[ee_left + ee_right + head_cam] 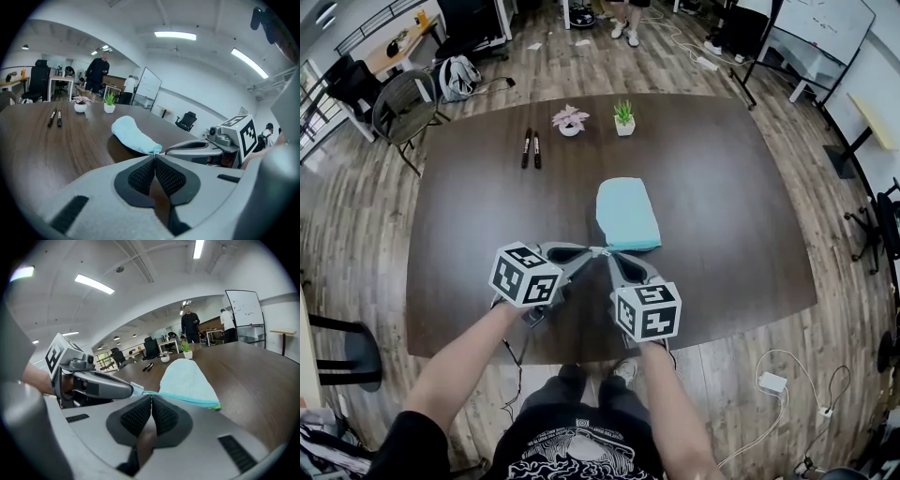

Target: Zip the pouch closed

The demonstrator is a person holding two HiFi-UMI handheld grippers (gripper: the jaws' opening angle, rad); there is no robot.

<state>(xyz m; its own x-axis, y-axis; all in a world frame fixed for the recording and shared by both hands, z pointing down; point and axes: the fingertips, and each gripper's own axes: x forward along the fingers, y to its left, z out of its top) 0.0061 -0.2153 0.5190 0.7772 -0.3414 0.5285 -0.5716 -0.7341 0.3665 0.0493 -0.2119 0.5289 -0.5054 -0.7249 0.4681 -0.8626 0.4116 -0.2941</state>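
Your left gripper (591,251) and right gripper (608,254) both pinch shut on pouch (628,214) near corner, tips almost touching; pouch lies just beyond them.

Head cam: overhead, steeply down on table (469,187). Left claw (154,156) and right claw (151,396) cams: low, close behind jaws, facing across table. All share pouch (627,213).

An open-plan office: a large dark desk (731,187) on wood-look flooring (581,66), a swivel chair (398,108) beside it, a whiteboard (825,28) on a stand, strip lights (175,35) overhead.
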